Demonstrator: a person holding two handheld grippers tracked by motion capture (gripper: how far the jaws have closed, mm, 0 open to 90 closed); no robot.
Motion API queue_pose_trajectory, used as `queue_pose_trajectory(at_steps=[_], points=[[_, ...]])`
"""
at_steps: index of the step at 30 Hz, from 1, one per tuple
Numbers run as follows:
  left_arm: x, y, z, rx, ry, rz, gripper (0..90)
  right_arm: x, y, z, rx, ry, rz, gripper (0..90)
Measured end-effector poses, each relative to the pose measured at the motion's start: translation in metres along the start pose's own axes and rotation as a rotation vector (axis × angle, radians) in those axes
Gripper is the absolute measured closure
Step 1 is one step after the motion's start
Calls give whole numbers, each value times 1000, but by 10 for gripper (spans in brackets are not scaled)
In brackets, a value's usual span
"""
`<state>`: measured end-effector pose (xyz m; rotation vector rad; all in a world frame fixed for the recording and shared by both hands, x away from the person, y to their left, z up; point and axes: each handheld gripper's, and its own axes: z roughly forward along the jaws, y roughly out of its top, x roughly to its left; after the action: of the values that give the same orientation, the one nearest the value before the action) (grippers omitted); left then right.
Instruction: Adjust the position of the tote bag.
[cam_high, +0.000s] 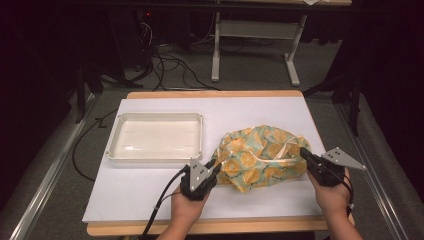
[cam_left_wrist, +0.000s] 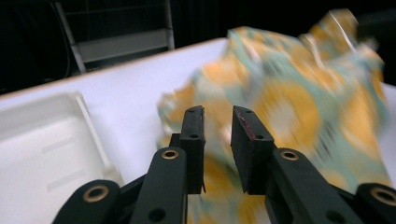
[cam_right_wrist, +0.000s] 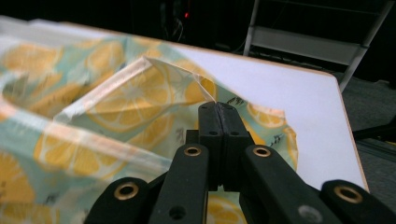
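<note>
1. White tray, left of centre: we leave it bare.
2. Left gripper, lower centre: jaws slightly spread, off the cloth; we re-pinch the hem.
3. Lemon-print cloth, centre right, bunched on the table.
4. Right gripper, right: jaws pressed together on the cloth's edge; we hold firm.

My wooden tabletop carries a white sheet over nearly its whole face. On the sheet, an empty white tray sits toward the left edge; a lemon-print bag lies crumpled toward the right edge.
</note>
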<state>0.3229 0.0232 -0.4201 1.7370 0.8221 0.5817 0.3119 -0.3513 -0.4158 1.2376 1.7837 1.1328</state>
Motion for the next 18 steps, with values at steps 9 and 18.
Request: queue_pose_trajectory(at_steps=[9, 18], points=[[-19, 11, 69, 82, -119, -89, 434, 18, -34, -8, 157, 70, -59, 900], [-37, -13, 81, 220, -120, -37, 366, 3, -56, 5, 336, 9, -4, 900]])
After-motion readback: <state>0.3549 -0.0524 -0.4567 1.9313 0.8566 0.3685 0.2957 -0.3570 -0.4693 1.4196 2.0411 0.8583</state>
